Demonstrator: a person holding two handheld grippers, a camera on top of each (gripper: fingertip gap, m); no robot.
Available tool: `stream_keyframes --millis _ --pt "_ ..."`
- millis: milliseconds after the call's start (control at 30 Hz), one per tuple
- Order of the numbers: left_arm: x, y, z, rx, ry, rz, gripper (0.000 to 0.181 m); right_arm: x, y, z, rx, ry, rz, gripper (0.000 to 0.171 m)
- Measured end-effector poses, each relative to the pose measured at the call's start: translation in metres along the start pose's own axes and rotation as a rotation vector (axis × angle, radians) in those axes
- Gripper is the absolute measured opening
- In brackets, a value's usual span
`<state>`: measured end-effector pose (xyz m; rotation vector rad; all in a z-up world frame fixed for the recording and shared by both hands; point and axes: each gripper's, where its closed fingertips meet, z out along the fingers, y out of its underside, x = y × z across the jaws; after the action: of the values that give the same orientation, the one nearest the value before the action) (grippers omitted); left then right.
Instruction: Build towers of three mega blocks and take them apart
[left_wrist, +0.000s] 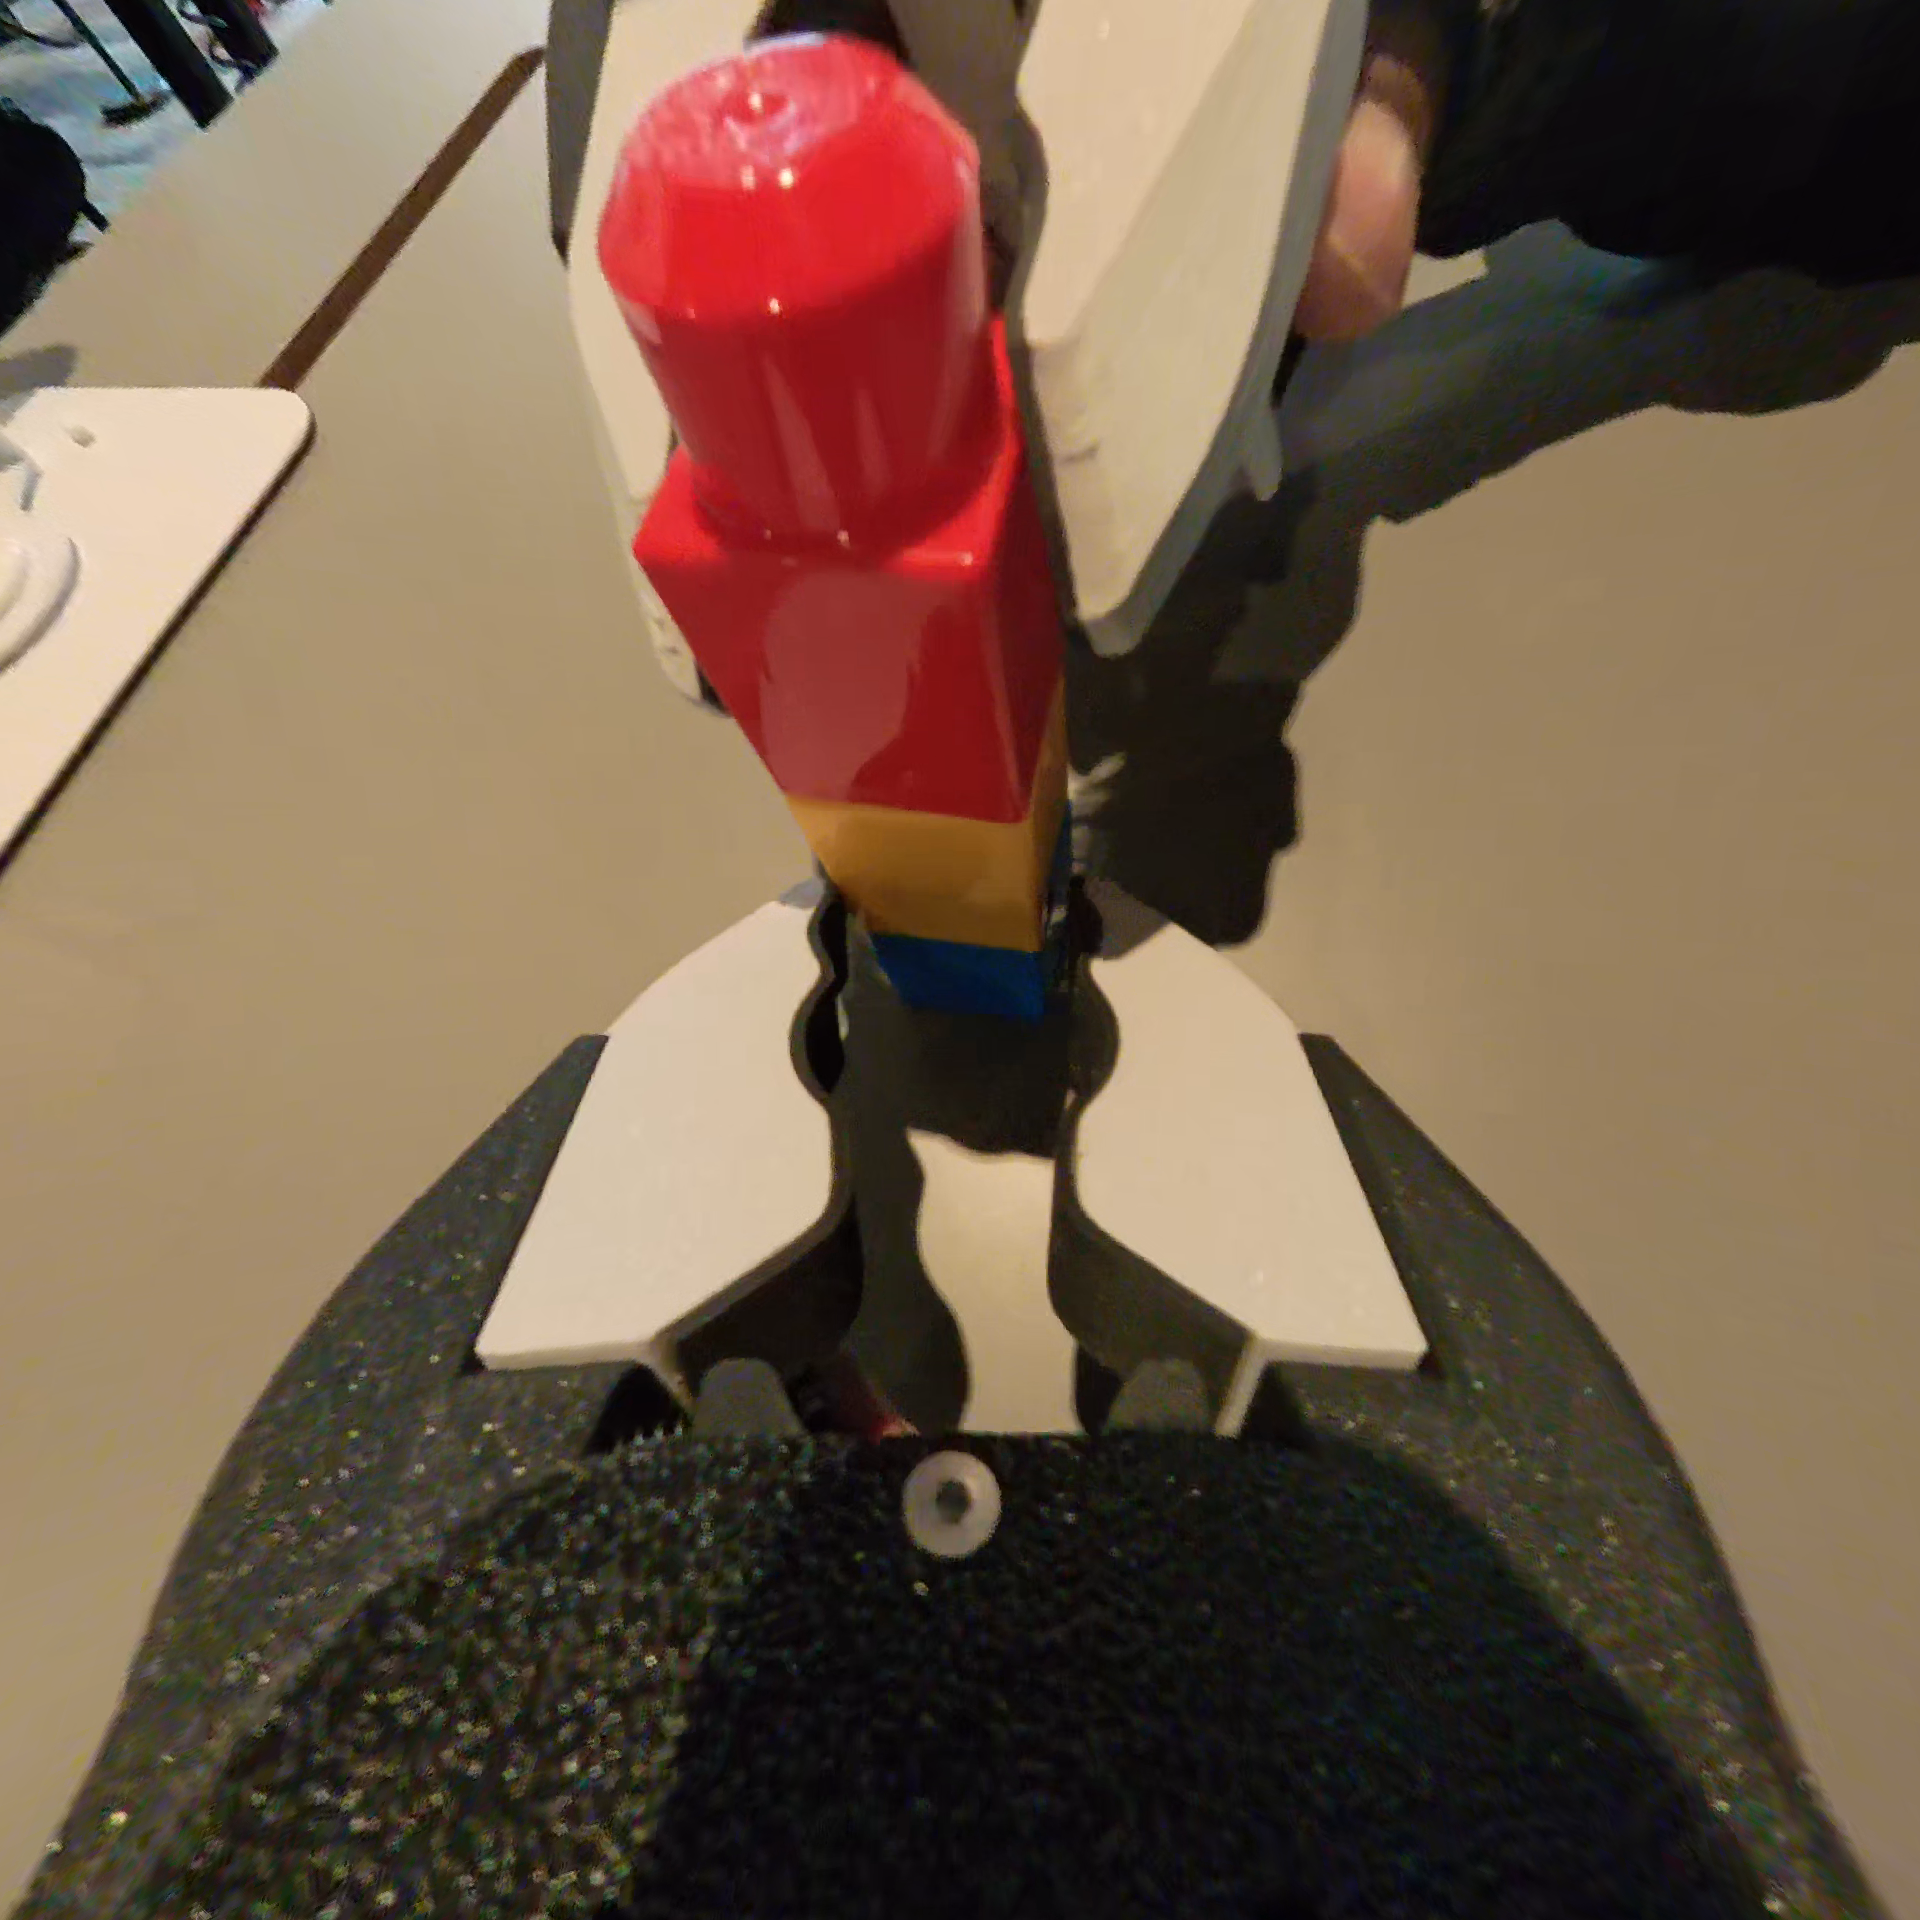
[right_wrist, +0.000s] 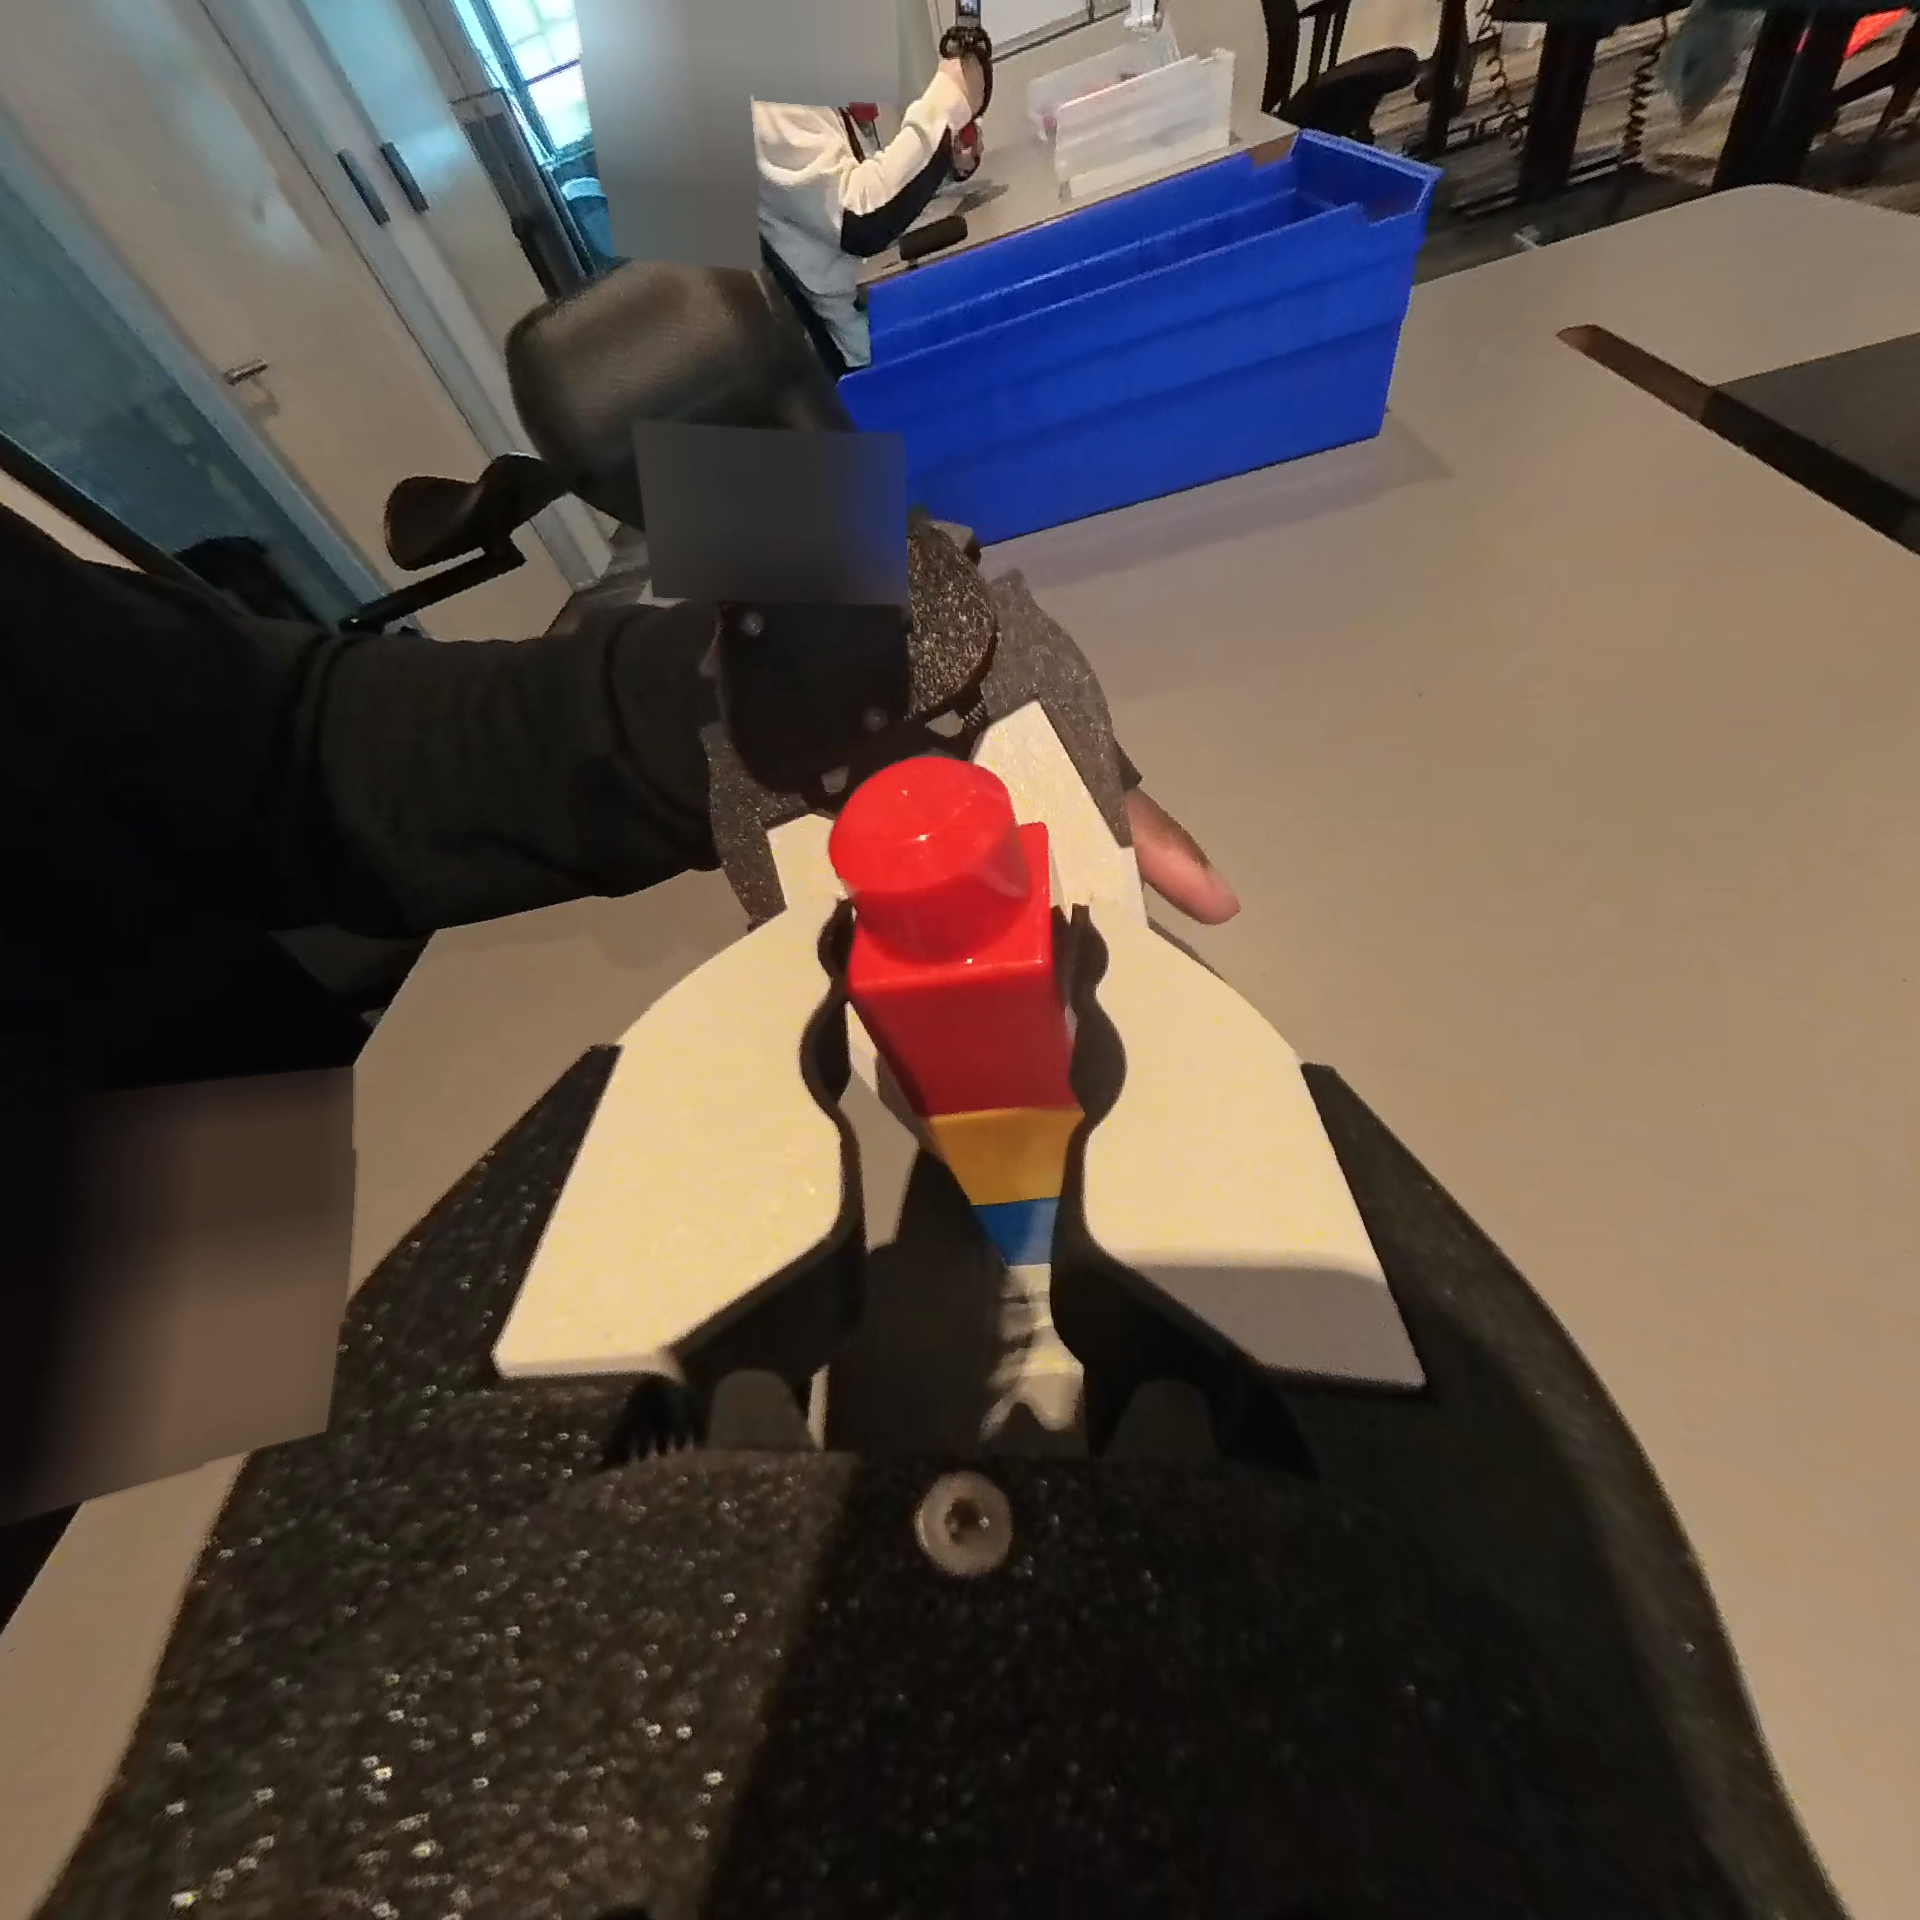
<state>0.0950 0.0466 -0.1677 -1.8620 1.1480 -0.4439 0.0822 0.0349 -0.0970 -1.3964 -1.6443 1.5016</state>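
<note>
A tower of three mega blocks shows in both views: red block (left_wrist: 862, 644) with its round stud on top, yellow block (left_wrist: 935, 873) in the middle, blue block (left_wrist: 961, 977) at the bottom. My left gripper (left_wrist: 956, 935) is shut on the blue block, low on the tower. My right gripper (right_wrist: 956, 987) is shut on the red block (right_wrist: 956, 1018), with yellow (right_wrist: 1003, 1153) and blue (right_wrist: 1018, 1231) below it. In the left wrist view the right gripper (left_wrist: 883, 644) reaches in from the far side. The tower leans over the grey table (left_wrist: 364, 935).
A white board (left_wrist: 125, 540) lies on the table at the left. A blue bin (right_wrist: 1143, 343) stands at the table's far side, with a black office chair (right_wrist: 644, 364) and a seated person (right_wrist: 831, 208) behind. A dark gap (right_wrist: 1714, 416) runs between tabletops at the right. Across from one pair of fingers to the other is roughly 7 centimetres.
</note>
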Motion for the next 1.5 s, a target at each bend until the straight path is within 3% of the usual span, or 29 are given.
stream_keyframes --millis 700,1500 --pt "0.0022 -0.0007 0.0015 -0.001 0.041 -0.033 0.035 -0.0045 0.0022 -0.0022 -0.044 -0.117 -0.044 0.04" --pt "0.0027 -0.0011 0.002 -0.004 0.033 -0.054 0.035 -0.0015 -0.0009 -0.0003 0.112 0.032 -0.028 0.04"
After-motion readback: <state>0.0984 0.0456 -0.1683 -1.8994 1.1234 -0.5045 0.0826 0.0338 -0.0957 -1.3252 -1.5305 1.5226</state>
